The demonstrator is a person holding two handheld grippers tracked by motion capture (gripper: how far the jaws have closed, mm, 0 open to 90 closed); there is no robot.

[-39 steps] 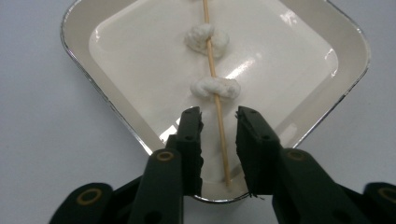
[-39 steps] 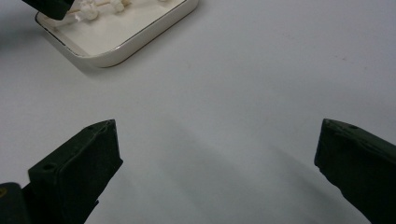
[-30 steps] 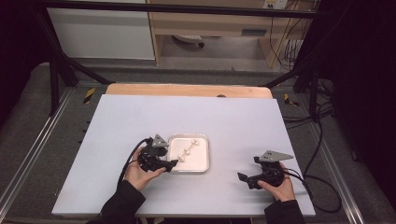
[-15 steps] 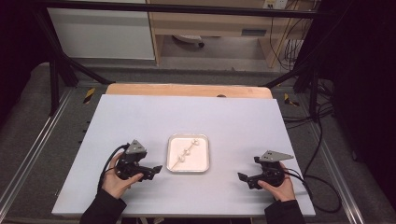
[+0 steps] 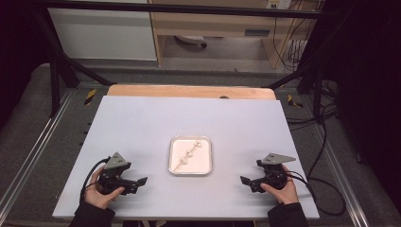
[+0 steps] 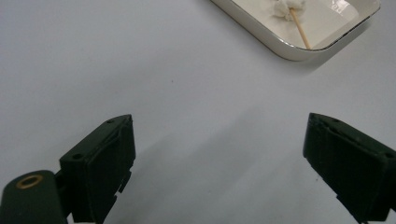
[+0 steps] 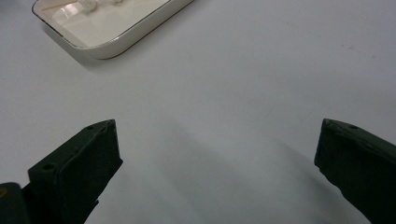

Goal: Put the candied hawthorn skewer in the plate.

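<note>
A small white tray (image 5: 206,166) sits at the middle of the grey table, holding a wooden skewer (image 5: 181,165) threaded with white lumps (image 5: 189,154). My left gripper (image 5: 138,184) rests near the front left, well to the left of the tray and pointing at it. Its jaws have just been opening and nothing is between them. In the left gripper view the left gripper (image 6: 219,163) is open over bare table, with the tray's rim (image 6: 280,45) and the skewer (image 6: 300,30) ahead. My right gripper (image 5: 247,183) stands open to the right of the tray. In its own view the right gripper (image 7: 215,163) is empty too, with the tray (image 7: 116,44) ahead.
The grey table top (image 5: 142,123) spreads wide around the tray. A wooden board (image 5: 189,91) lies along its far edge. Metal frame rails (image 5: 38,151) run along both sides. Cables (image 5: 326,189) trail off the right side.
My left gripper has drawn back from the tray's left edge toward the front left, and its jaws have spread apart. The skewer stays in the tray. The right gripper has kept still.
</note>
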